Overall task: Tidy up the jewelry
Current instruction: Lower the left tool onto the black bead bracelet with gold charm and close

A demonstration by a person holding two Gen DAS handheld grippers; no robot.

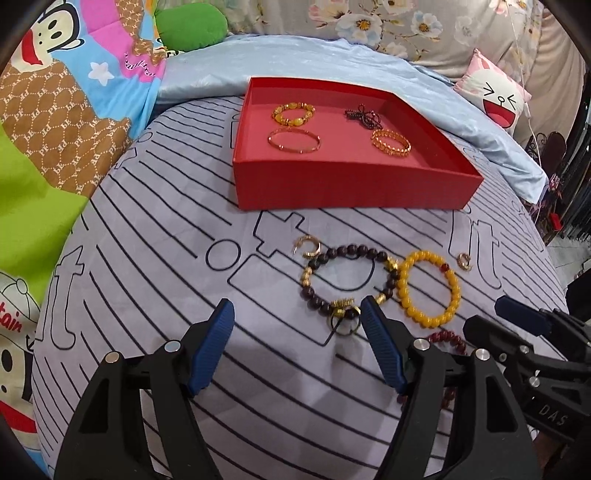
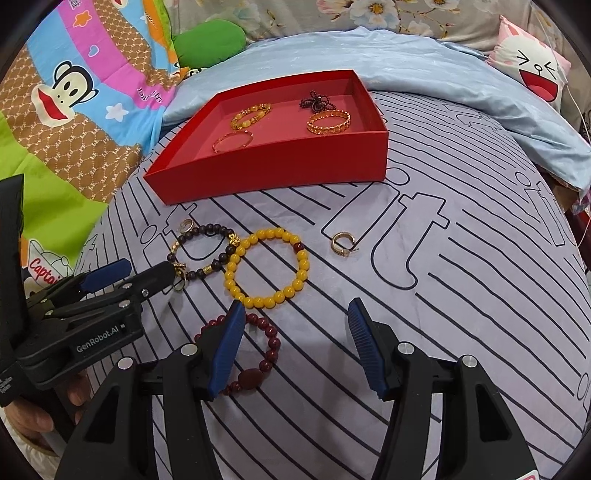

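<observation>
A red box (image 1: 351, 188) on the striped bed holds several bracelets, among them a gold bangle (image 1: 294, 140). In front of it lie a dark bead bracelet (image 1: 351, 250), a yellow bead bracelet (image 2: 266, 302), a dark red bracelet (image 2: 271, 343) and two small gold hoops (image 1: 312, 253) (image 2: 341, 242). My left gripper (image 1: 297, 314) stands open, with the dark bracelet's charm ring (image 1: 345, 325) just inside its right-hand finger. My right gripper (image 2: 295, 310) is open too, its left-hand finger covering part of the dark red bracelet. Neither gripper holds anything.
A cartoon-print quilt (image 1: 55, 110) and a green cushion (image 1: 190, 24) border the left. A light blue sheet (image 1: 406, 85) lies behind the box and a pink face cushion (image 1: 495, 96) at the far right. A person's hand (image 2: 37, 417) grips the left tool.
</observation>
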